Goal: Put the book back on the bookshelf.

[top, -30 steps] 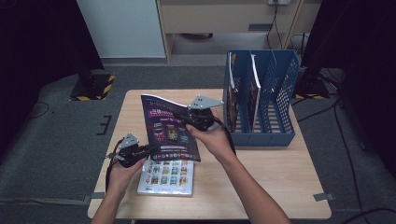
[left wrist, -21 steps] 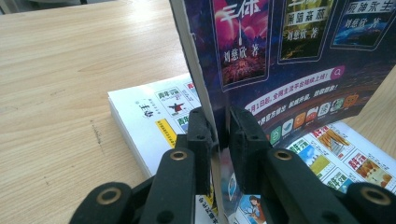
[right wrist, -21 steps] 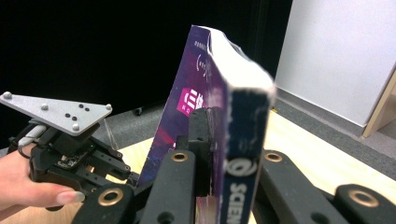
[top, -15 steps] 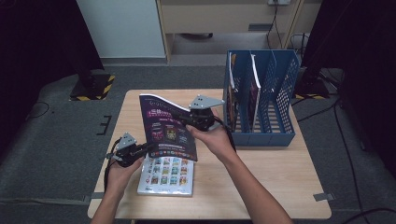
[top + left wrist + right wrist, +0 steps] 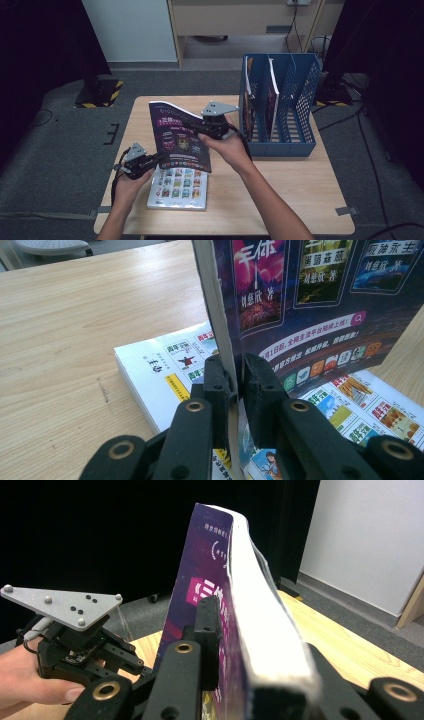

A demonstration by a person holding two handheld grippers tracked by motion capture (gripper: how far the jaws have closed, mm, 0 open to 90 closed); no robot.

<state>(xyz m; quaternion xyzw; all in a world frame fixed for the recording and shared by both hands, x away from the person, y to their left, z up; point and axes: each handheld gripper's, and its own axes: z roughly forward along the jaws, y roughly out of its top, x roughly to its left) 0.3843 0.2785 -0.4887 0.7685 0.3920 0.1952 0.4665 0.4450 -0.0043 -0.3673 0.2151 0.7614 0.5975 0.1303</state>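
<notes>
**High view: purple magazine tipped up off the stack, both claws on it**

High view shows the purple magazine [image 5: 179,137] lifted steeper than it was a second ago, when it leaned flatter over the white magazine [image 5: 179,187] lying on the table [image 5: 290,200]. Now it stands nearly on edge just left of the blue file rack [image 5: 280,107], its lower corner hanging over the white magazine. I take this to mean it is being stood upright so it can slide into one of the rack's slots.

The left gripper [image 5: 152,161] is clamped on the purple magazine's lower edge; in the left gripper view the two black jaws pinch the spine and cover with no gap left. The right gripper [image 5: 197,128] grips the edge nearer the rack. Its jaws have just been opening a little, yet the right gripper view has the thick block of pages filling the space between them, pads pressed to both sides, so the hold looks intact.

Hard to read: the rack's leftmost slots already hold upright magazines [image 5: 272,97], but how many cannot be told from above. The right gripper's far jaw is largely hidden behind the page block. Whether the purple magazine's bottom corner touches the white magazine or hangs just clear of it is not certain.
</notes>
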